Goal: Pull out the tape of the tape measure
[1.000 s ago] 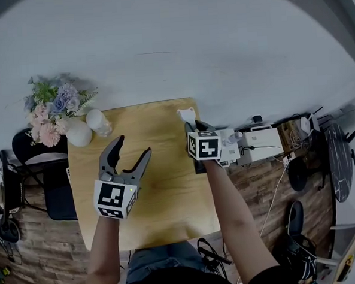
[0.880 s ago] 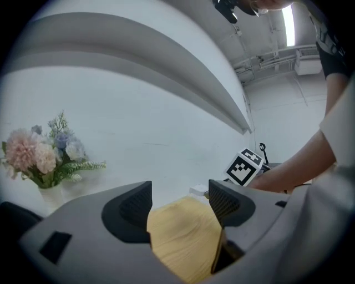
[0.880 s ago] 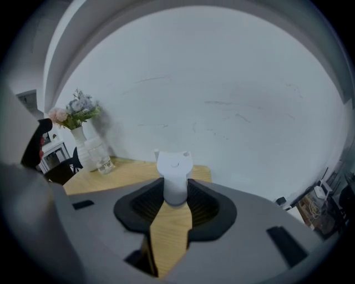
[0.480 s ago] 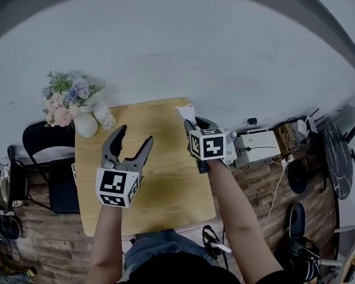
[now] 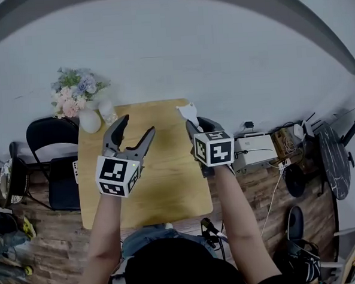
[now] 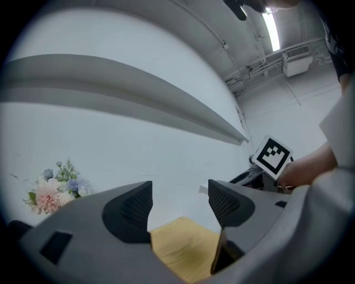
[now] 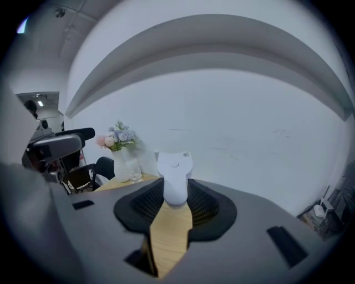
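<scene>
My right claw (image 5: 197, 124) clamps the white tape measure (image 7: 175, 173) by its lower end, raised above the desk (image 5: 168, 187), the case poking out past the pads. My left claw (image 5: 136, 126) hangs beside it, spread wide and holding nothing. No tape shows outside the case, so I judge step 1, the pickup, done and the pull not yet begun. Next, the left claw must reach the case, pinch the tape's end, then draw away.
</scene>
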### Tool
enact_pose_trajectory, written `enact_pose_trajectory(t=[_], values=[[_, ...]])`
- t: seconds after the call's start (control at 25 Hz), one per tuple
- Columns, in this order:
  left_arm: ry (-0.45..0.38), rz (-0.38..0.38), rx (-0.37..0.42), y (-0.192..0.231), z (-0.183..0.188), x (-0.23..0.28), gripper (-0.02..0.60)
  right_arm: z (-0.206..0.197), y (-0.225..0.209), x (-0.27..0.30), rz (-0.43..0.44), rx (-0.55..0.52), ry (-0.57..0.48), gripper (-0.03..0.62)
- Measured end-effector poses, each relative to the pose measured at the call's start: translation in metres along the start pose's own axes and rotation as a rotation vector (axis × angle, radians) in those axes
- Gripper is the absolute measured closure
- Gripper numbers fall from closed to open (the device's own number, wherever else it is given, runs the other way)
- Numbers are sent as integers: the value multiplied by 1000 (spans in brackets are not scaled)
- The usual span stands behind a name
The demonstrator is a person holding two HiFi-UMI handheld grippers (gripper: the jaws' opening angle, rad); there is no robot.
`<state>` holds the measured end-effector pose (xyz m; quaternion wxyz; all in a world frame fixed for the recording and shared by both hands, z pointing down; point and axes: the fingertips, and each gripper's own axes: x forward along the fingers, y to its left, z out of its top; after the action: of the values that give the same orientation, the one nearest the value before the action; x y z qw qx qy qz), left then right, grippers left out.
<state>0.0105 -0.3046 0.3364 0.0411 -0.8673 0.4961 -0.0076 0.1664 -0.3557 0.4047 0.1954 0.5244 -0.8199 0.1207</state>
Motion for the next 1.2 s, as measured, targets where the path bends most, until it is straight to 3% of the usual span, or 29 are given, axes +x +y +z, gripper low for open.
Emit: enact_pose_trajectory(t=[0.24,0.52,0.76,0.92,1.2], values=[[-9,-60,20,-9,7,-2,270,9,12,-31,34,-3,-30,453],[5,-274,107,-44,18,6,304,23,42,-61,164,-55,-65,453],[64,-458,191,-71,13,18,385,25,56,-69,231,-123,-53,453],[78,-484,221,-76,12,24,438,26,61,-73,255,-170,-46,453],[77,-553,163,-80,14,22,529,27,60,-81,281,-196,-54,451]])
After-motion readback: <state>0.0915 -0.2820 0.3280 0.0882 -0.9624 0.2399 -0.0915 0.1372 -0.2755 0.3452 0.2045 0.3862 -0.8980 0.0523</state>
